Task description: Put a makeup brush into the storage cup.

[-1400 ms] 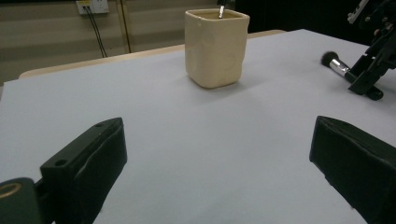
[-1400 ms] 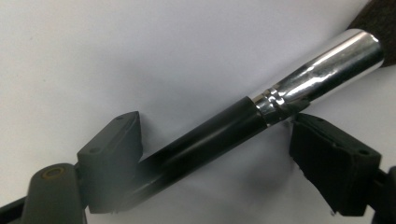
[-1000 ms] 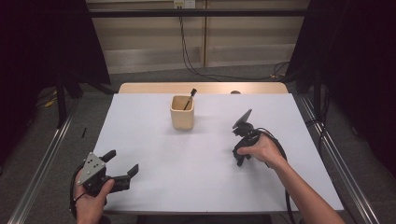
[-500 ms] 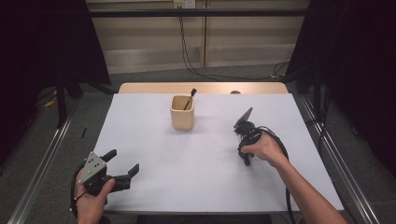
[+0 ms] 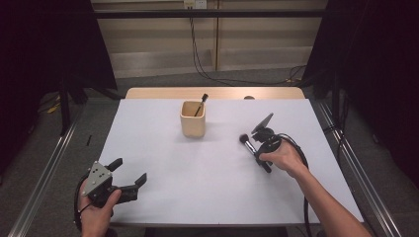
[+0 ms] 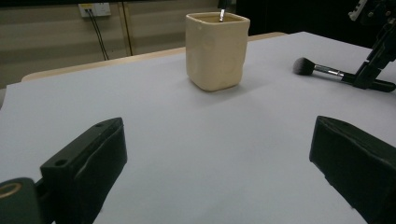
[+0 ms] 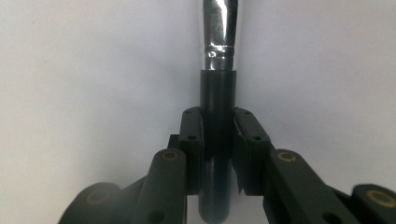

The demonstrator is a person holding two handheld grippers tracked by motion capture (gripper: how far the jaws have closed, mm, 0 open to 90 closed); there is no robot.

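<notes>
Gripping the brush [image 7: 217,100] handle in my right gripper [image 7: 218,135], left gripper [image 6: 219,158] open, I fear it could swivel and knock the cup [image 5: 193,119] over.

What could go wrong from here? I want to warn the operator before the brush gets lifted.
The right gripper, whose jaws have just been closing, pinches the makeup brush on its black handle, far from the bristle head, so the brush might pivot or droop when raised. The beige cup already holds another brush leaning inside; a careless insertion could knock it or tip the cup.
</notes>
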